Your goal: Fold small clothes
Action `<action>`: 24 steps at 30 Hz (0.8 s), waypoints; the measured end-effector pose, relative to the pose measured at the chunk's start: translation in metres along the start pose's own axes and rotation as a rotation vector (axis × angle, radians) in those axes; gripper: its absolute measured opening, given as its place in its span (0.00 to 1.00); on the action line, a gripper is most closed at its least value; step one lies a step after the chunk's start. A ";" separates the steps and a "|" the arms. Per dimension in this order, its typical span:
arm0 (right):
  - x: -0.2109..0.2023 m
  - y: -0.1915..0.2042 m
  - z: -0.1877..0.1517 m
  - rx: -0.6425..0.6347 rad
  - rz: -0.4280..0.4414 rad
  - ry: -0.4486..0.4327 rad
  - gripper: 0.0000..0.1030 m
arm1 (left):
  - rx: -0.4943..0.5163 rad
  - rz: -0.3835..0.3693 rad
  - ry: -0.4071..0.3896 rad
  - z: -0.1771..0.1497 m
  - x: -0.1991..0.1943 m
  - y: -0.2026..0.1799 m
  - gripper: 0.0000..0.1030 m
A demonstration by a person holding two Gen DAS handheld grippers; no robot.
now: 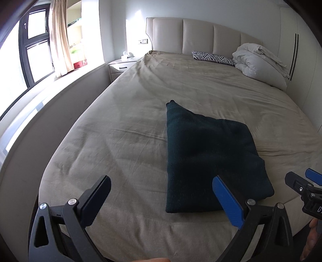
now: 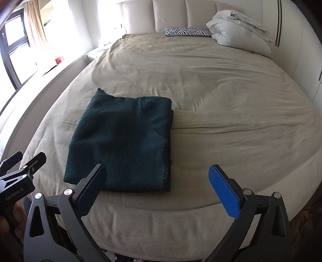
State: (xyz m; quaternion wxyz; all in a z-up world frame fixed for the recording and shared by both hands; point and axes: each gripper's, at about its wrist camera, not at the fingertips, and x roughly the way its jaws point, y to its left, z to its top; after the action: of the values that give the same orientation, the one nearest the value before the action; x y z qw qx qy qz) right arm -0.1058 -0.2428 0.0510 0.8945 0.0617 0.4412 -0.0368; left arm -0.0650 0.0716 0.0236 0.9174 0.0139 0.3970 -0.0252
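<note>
Both jaws gape wide, holding nothing: the left gripper [image 1: 161,198] and right gripper [image 2: 158,188] hover above the near edge of the broad beige-sheeted bed [image 2: 221,100]. Just beyond their tips lies the folded dark green knitted sweater [image 2: 122,141], flat, one corner peaking out at its far end. Its underlying layers are hidden.

The bed [image 2: 221,100] is covered by a wrinkled beige sheet [image 2: 231,141]. A folded dark green garment [image 2: 120,141] lies flat on it toward seven o'clock in the right wrist view, near the foot edge. At the head end, around twelve to one o'clock, a zebra-print pillow [image 2: 187,32] rests just beside a bundled white duvet [image 2: 237,32] against the padded headboard [image 2: 171,14].
</note>
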 end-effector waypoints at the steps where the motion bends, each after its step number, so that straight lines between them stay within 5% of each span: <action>1: 0.001 0.000 0.000 0.000 0.000 0.001 1.00 | 0.001 -0.001 0.001 0.000 0.001 0.001 1.00; 24: 0.002 0.001 -0.002 0.001 -0.002 0.002 1.00 | 0.011 -0.003 0.002 -0.001 0.004 -0.001 1.00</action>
State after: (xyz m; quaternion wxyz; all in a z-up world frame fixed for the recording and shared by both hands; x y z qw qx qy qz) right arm -0.1057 -0.2413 0.0486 0.8939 0.0616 0.4423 -0.0376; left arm -0.0632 0.0704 0.0198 0.9168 0.0182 0.3978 -0.0289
